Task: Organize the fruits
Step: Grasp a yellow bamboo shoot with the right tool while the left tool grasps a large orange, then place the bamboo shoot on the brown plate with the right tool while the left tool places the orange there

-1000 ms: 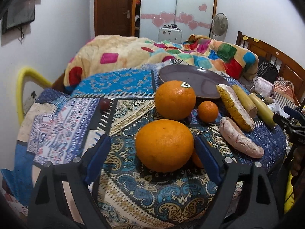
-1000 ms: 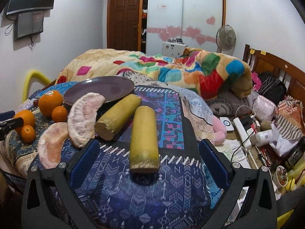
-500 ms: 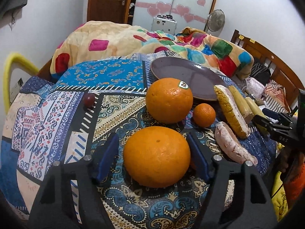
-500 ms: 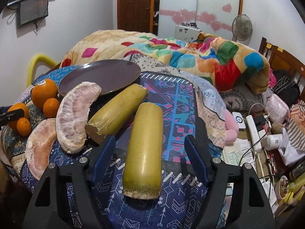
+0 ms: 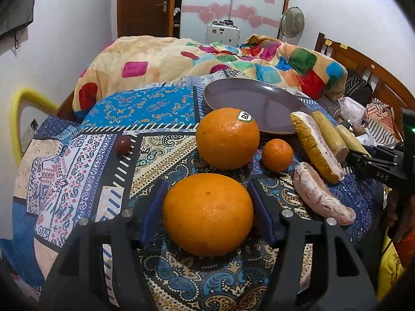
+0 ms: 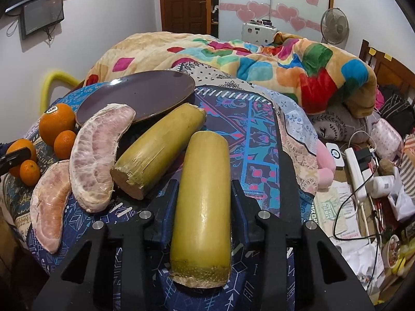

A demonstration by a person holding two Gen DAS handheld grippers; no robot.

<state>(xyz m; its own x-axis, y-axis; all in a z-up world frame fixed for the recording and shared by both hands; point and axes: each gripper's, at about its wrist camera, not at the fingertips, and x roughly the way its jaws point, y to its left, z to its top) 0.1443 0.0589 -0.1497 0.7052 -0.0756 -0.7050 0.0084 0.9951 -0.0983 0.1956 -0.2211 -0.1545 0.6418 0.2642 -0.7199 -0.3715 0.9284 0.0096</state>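
Note:
My left gripper (image 5: 207, 202) is shut on a big orange (image 5: 207, 213) resting on the patterned cloth. Behind it lie a stickered orange (image 5: 227, 138), a small mandarin (image 5: 277, 154) and a purple plate (image 5: 249, 103). My right gripper (image 6: 205, 202) is shut on a yellow-green sugarcane piece (image 6: 203, 202) lying on the cloth. A second cane piece (image 6: 155, 150), two peeled pomelo wedges (image 6: 97, 155) (image 6: 49, 202) and the plate (image 6: 135, 96) lie to its left. The oranges (image 6: 55, 124) sit at far left.
A small dark fruit (image 5: 122, 143) lies left on the cloth. A colourful blanket (image 5: 207, 59) is heaped behind the plate. Clutter with cables and a power strip (image 6: 360, 171) sits off the right edge. A yellow rail (image 5: 23, 103) stands at left.
Both grippers moved forward and closed: the left jaws came in onto the big orange, the right jaws onto the near sugarcane piece. The other fruits have not moved.

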